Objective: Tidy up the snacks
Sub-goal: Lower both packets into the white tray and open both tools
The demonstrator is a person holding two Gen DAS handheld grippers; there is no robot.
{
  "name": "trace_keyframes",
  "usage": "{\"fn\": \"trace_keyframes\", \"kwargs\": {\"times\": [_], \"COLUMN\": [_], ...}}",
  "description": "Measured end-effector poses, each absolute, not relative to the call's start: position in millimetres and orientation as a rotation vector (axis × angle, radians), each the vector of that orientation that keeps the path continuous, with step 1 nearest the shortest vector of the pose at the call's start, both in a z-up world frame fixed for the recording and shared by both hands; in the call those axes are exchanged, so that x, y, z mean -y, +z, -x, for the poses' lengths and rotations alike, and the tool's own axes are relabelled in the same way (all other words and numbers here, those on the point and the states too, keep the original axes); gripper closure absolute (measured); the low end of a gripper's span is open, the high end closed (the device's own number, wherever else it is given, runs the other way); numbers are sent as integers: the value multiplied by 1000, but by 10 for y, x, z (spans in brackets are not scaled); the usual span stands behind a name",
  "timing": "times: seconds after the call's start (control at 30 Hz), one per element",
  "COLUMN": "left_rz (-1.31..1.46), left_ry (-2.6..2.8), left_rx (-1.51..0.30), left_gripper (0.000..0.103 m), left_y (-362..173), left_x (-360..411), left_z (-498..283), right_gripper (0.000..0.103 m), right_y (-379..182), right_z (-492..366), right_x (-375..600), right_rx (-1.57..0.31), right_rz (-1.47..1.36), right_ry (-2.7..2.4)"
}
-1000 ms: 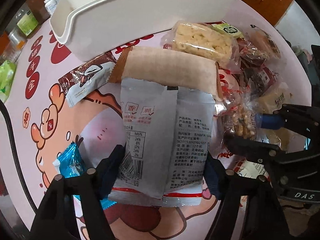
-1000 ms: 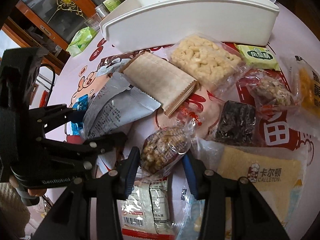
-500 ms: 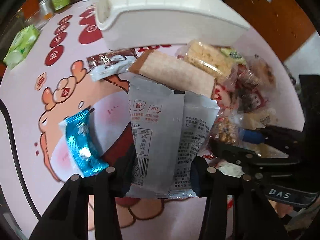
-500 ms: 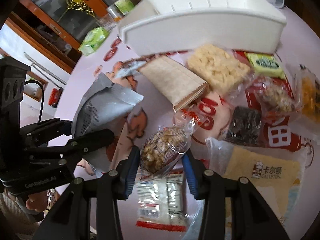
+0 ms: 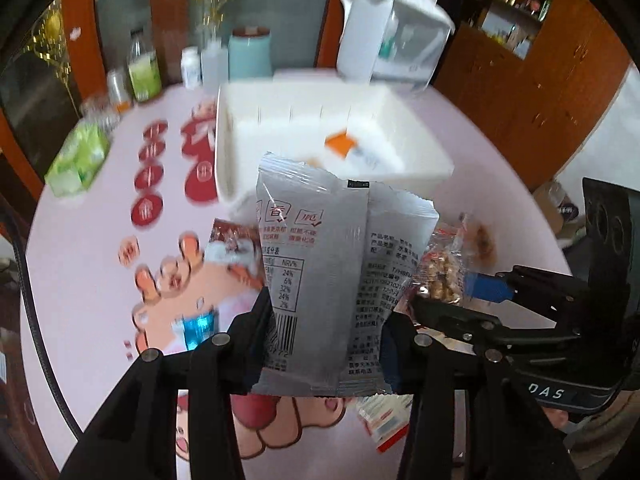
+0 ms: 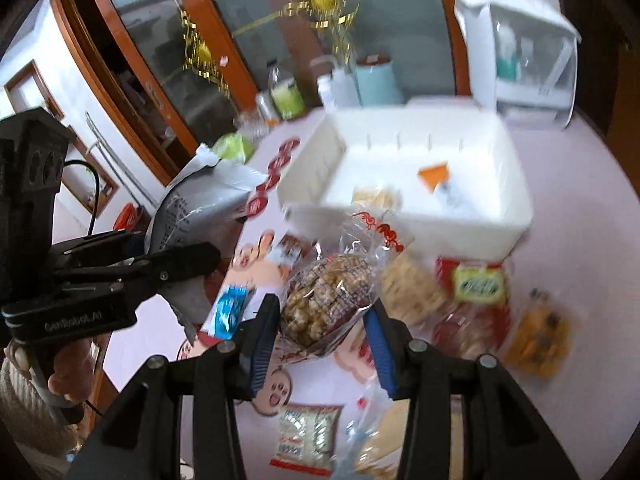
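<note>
The jaws of the left gripper (image 5: 326, 344) are clenched on the lower part of a grey foil snack packet (image 5: 320, 280), which stands upright between them, printed back toward the camera, held clear above the pink tabletop (image 5: 80, 248). These jaws closed onto the packet within the last second. The jaws of the right gripper (image 6: 320, 336) are clamped on a clear bag of brown nut clusters (image 6: 328, 296), its twisted top with red print pointing up toward the white bin (image 6: 516, 204); this bag too hangs above the tabletop.

In the left wrist view, a green tissue pack (image 5: 78, 160) lies at the far left, bottles stand along the back edge, and a blue wrapper (image 5: 198, 326) and a brown-and-white packet (image 5: 232, 244) lie on the cartoon print. The bin sits behind the grey packet, with an orange-and-white item (image 5: 344, 148) inside it.

In the right wrist view, loose snacks remain below the bin: a pale puffed bar (image 6: 412, 284), a yellow-green packet (image 6: 478, 284), an orange snack (image 6: 540, 332) at the right, and a red-edged packet (image 6: 308, 436) near the bottom.
</note>
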State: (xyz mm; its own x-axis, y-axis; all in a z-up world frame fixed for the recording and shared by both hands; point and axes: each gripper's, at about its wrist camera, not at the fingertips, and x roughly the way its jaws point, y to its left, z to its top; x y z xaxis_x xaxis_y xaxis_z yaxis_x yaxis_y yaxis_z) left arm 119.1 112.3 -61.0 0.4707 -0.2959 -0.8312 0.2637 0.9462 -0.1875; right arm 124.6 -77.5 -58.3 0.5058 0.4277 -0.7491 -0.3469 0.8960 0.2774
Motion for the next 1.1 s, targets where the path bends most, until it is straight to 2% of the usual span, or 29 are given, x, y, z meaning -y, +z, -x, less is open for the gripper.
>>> {"fn": "trace_keyframes", "kwargs": {"times": [0.2, 0.43, 0.97, 1.1], "left_rz": [49, 58, 65, 48], "left_ry": [-299, -232, -88, -54], "left_rx": [-946, -941, -995, -1009], "left_gripper": [58, 58, 58, 54], "left_y": [-255, -155, -570, -675], "left_x": [-1054, -926, -661, -632], "left_z": [-1450, -1942, -2957, -3087], "right_gripper": [59, 59, 58, 56], "right_y": [-338, -174, -507, -644], "right_z": [-1612, -2157, -3036, -3179], "right_x": [1011, 1251, 1235, 1184], "right_rx": [-845, -799, -857, -900], "right_rz": [-45, -35, -31, -34], "right_ry": [391, 311, 263, 269]}}
